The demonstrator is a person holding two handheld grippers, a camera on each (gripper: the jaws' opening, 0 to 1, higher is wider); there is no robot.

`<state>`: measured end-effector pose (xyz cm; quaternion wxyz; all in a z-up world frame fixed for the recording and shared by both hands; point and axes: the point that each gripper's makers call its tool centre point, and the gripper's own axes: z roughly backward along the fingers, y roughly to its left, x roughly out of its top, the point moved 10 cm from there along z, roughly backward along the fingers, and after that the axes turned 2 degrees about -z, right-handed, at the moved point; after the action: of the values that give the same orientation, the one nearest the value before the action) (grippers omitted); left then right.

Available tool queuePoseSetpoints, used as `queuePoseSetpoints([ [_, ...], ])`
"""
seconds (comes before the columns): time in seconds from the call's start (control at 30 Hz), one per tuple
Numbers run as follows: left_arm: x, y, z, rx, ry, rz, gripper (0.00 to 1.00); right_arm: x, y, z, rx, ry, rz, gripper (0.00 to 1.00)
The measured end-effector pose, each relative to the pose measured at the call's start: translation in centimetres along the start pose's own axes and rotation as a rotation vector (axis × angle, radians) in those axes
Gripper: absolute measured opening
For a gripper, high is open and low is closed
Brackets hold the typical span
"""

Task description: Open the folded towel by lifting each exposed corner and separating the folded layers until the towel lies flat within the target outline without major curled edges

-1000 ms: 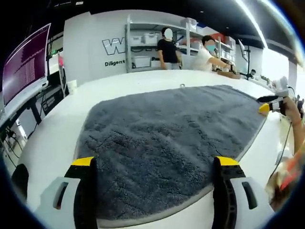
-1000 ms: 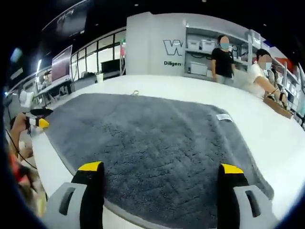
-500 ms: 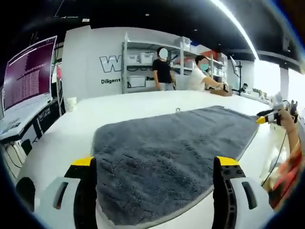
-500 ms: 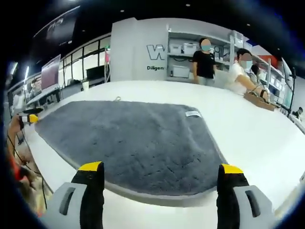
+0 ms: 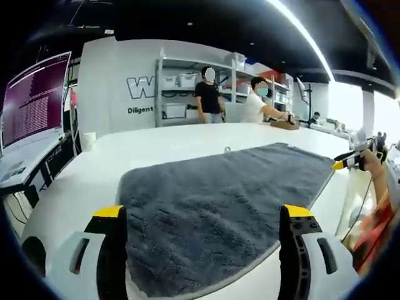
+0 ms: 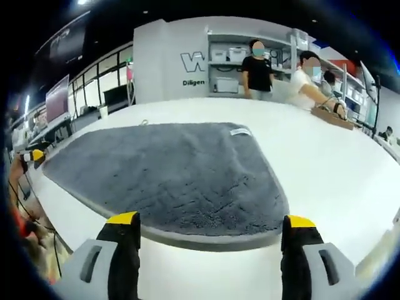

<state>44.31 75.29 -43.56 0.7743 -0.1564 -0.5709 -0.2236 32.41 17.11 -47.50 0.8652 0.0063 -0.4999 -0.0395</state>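
Towel fabric, a dark grey deep-pile cloth with a lighter hemmed border, is seen spread in a single layer on the white desk, and no folded layer is visible in either view. In the right gripper view the towel lies ahead of the jaws with its rounded near corner just beyond them, and a small white label is seen at its far edge. A target outline cannot be made out on the desk.

The left tongs are held open, their yellow-tipped jaws set wide over the near hem, with nothing gripped. The right tongs are likewise spread wide and empty, above the bare desk just short of the towel's edge.

The unfolding is judged to be essentially done, so what remains is a check of the hems. Should any corner be found curled, it is best pinched at the hem alone, lifted only slightly and drawn outward along the desk. The plush pile is likely to drag and bunch if pushed, so pulling is preferred.
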Motion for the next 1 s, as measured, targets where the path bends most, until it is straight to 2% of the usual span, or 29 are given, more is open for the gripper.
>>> queuePoseSetpoints([
  [0.13, -0.1, 0.2, 0.1, 0.010, 0.002, 0.007, 0.99, 1.1, -0.1, 0.4, 0.003, -0.044, 0.008, 0.84],
  [0.27, -0.3, 0.2, 0.1, 0.008, 0.007, 0.009, 0.99, 1.3, -0.1, 0.1, -0.002, -0.038, 0.022, 0.79],
  [0.37, -0.5, 0.2, 0.0, 0.003, 0.012, 0.017, 0.99, 0.9, 0.1, -0.8, 0.028, -0.009, 0.034, 0.78],
  [0.5, -0.6, 0.3, 0.0, 0.004, 0.017, 0.023, 0.99, 0.1, -0.3, -1.4, 0.006, 0.037, 0.022, 0.77],
  [0.7, -0.6, 0.5, 0.2, 0.016, 0.020, 0.021, 0.99, -0.3, -0.8, -1.3, -0.003, 0.008, -0.013, 0.73],
  [1.0, -0.9, 0.6, 0.0, 0.013, 0.025, 0.036, 0.99, -0.3, -0.8, -1.3, 0.001, 0.020, 0.018, 0.74],
])
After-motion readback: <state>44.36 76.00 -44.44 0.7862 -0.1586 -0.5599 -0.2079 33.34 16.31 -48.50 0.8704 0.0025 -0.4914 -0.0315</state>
